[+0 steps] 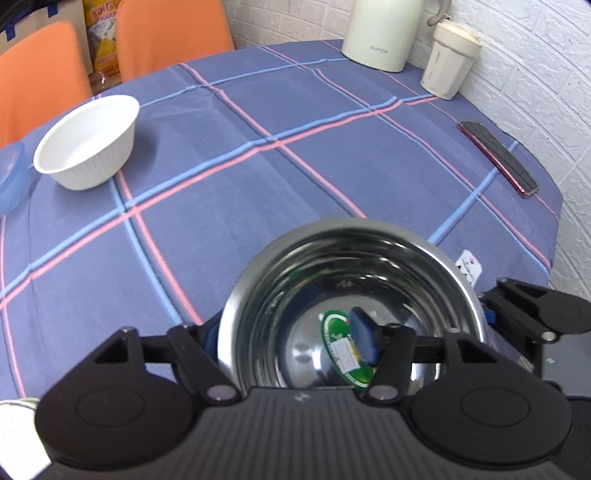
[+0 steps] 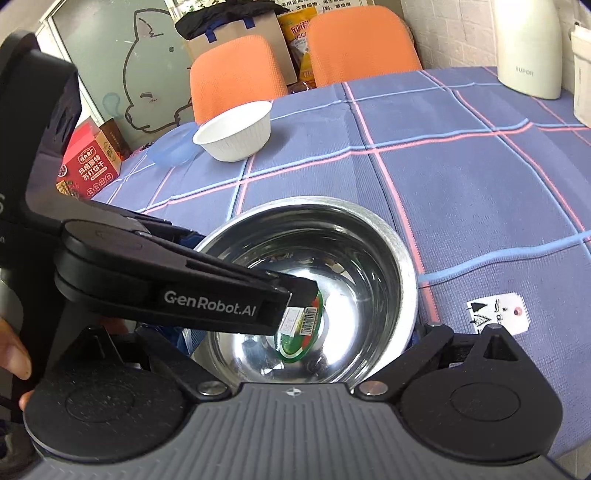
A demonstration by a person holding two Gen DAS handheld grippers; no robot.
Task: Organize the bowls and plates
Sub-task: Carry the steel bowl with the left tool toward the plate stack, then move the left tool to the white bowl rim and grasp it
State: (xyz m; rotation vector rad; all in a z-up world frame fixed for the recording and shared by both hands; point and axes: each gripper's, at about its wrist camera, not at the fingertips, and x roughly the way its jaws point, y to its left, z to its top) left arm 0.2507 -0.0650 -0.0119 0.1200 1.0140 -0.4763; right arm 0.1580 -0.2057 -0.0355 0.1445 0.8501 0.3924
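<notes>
A steel bowl (image 1: 369, 236) (image 2: 373, 236) stands on the checked blue tablecloth, a green round sticker (image 2: 295, 347) inside it. My left gripper (image 1: 286, 336) (image 2: 247, 267) is open across its rim, one finger inside and the other outside. My right gripper (image 2: 301, 338) is open too, with the whole bowl between its spread fingers (image 1: 517, 299); whether they touch it I cannot tell. A white ribbed bowl (image 1: 86, 144) (image 2: 234, 129) sits far back on the left. Beside it is a clear blue bowl (image 1: 11, 177) (image 2: 173, 147).
A cream kettle (image 1: 380, 33) (image 2: 528, 48) and a lidded cup (image 1: 450, 59) stand at the far right by the wall. A phone (image 1: 498, 158) lies near the right edge. Two orange chairs (image 2: 236, 74) stand beyond the table, and a red box (image 2: 92, 166) to its left.
</notes>
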